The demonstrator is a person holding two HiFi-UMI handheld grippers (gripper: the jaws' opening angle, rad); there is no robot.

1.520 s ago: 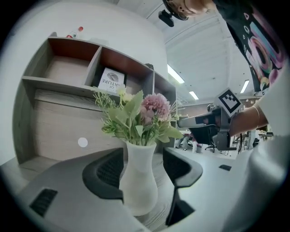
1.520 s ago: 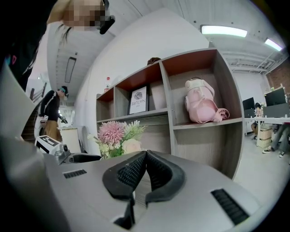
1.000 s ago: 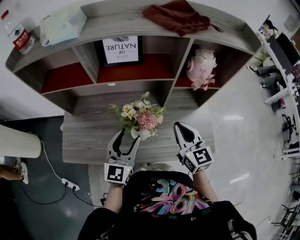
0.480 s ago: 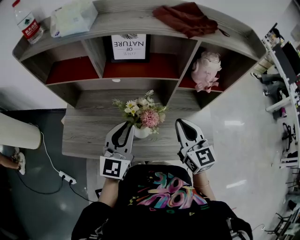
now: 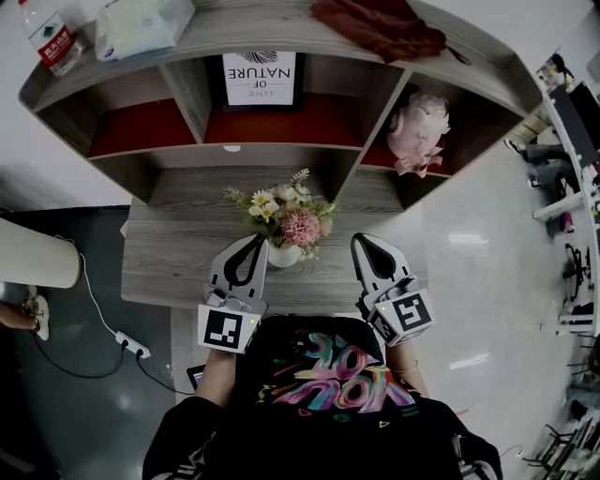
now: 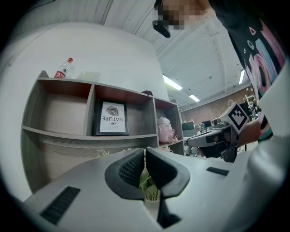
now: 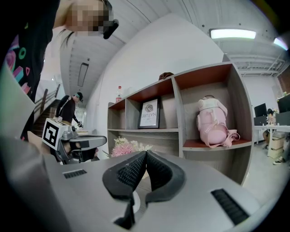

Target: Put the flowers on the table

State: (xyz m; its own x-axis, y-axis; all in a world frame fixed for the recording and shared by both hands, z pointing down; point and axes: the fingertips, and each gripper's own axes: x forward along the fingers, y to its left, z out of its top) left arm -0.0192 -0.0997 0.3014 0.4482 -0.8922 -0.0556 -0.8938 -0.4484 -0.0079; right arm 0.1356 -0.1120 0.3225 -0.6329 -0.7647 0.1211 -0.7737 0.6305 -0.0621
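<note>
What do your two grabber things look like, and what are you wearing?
The left tongs and right tongs are pale grey-white plastic shells that taper to a point, lined with black ridged pads. Each has a cube of black-and-white square markers at its back end. No cables show. The person wears a black short-sleeved T-shirt with pink and teal lettering.

You have the flowers [image 5: 284,217] in their vase [image 5: 283,255] on the table [image 5: 169,272], about mid-width. Behind the table, on its far side, stands the shelf unit [image 5: 281,155]. A framed picture [image 5: 259,79] is in its middle compartment and a bag [image 5: 418,131] in its right one. On top, a bottle [image 5: 52,39] stands at the left, a tissue pack [image 5: 141,23] beside it, and a cloth [image 5: 380,26] to the right.
</note>
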